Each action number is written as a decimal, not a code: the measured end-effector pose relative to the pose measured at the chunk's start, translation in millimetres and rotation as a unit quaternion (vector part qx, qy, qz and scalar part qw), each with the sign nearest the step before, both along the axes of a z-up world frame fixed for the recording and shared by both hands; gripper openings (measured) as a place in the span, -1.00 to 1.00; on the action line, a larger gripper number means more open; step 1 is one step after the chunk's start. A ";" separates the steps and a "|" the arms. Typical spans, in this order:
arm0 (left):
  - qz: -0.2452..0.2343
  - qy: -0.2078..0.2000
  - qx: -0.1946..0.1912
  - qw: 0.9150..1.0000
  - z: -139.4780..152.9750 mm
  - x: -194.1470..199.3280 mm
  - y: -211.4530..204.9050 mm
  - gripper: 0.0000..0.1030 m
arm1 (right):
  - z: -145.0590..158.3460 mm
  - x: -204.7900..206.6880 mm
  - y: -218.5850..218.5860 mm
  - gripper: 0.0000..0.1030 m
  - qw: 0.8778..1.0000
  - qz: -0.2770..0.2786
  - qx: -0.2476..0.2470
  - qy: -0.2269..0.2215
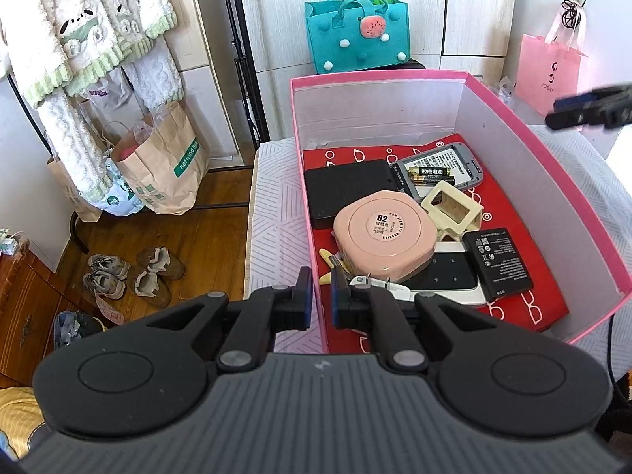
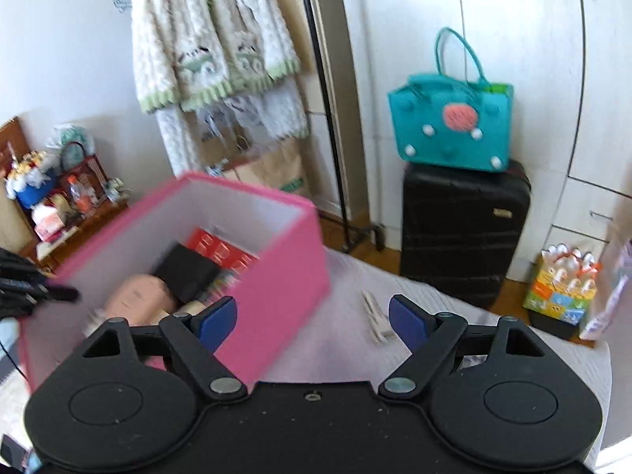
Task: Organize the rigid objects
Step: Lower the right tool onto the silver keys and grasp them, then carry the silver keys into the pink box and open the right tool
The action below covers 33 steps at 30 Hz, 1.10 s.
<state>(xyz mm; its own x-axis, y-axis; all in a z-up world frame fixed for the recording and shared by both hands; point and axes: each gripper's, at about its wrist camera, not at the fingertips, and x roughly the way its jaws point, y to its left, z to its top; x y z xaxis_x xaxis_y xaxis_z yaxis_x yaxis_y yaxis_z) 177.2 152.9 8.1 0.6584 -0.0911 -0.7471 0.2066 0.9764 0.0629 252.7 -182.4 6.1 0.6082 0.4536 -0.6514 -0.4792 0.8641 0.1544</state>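
step: fetch next item | box (image 1: 513, 126) holds compact (image 1: 385, 233), batteries, phone | left gripper (image 1: 320, 296) clamped on box's near wall | right gripper (image 2: 312, 326) apart, empty | clip (image 2: 377, 322) on bed, just right of box | next: likely straddle clip, close

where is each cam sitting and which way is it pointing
Left wrist: rides the left gripper, angled down into the pink box at the pink compact and batteries; its shut jaws pinch the box's near wall; the right gripper shows at the right edge.
Right wrist: rides the right gripper, jaws open and empty, facing the box's outer corner, a black suitcase and wardrobe.
Shared: the box, the teal bag.
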 end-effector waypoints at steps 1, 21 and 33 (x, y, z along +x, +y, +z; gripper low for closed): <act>0.000 0.000 0.000 1.000 0.2 -0.2 0.6 -0.87 | -6.2 0.3 -2.8 0.57 1.000 -0.001 -0.003 -0.005; 0.005 0.002 0.000 1.000 1.7 0.0 0.8 -0.87 | -88.2 44.1 13.3 -0.44 0.996 -0.035 -0.077 -0.036; 0.008 0.001 0.008 1.000 2.5 0.5 0.9 -0.87 | -71.8 31.2 -0.8 -0.85 0.997 -0.053 -0.054 -0.019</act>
<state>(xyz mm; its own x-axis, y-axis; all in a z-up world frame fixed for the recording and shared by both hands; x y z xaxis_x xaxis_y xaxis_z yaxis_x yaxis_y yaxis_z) 177.6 153.8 10.6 0.6588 -0.0698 -0.7491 0.1919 0.9783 0.0777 283.9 -183.2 -65.7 0.6741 0.3139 -0.6686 -0.3880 0.9207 0.0411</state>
